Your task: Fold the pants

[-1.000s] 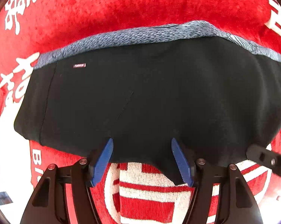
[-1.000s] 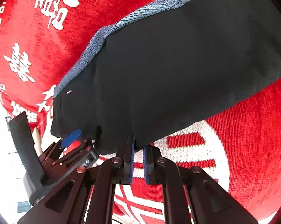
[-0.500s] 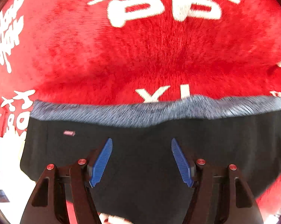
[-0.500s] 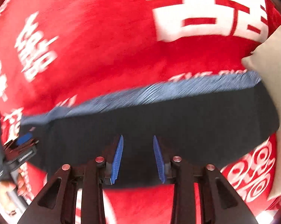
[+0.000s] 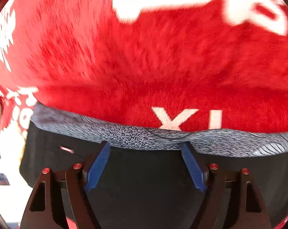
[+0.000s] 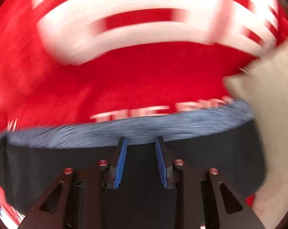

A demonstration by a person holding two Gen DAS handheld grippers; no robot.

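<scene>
The black pants point(image 5: 144, 175) with a grey patterned waistband point(image 5: 136, 136) lie flat on the red blanket; they also show in the right wrist view point(image 6: 48, 168). My left gripper point(image 5: 146, 148) is open and empty, its blue fingertips over the black cloth just short of the waistband. My right gripper point(image 6: 141, 143) is open and empty, narrower, its tips at the waistband point(image 6: 140, 128) edge. A small pink label point(image 5: 66, 149) sits near the pants' left side.
A red blanket with white characters point(image 5: 163, 47) covers the surface beyond the waistband, and shows in the right wrist view point(image 6: 144, 76). A beige pillow point(image 6: 273, 99) lies at the right, against the pants' right end. The right view is motion-blurred.
Both grippers have moved forward over the pants toward the waistband. The right gripper, shut a second ago, has opened. The left stays open.
</scene>
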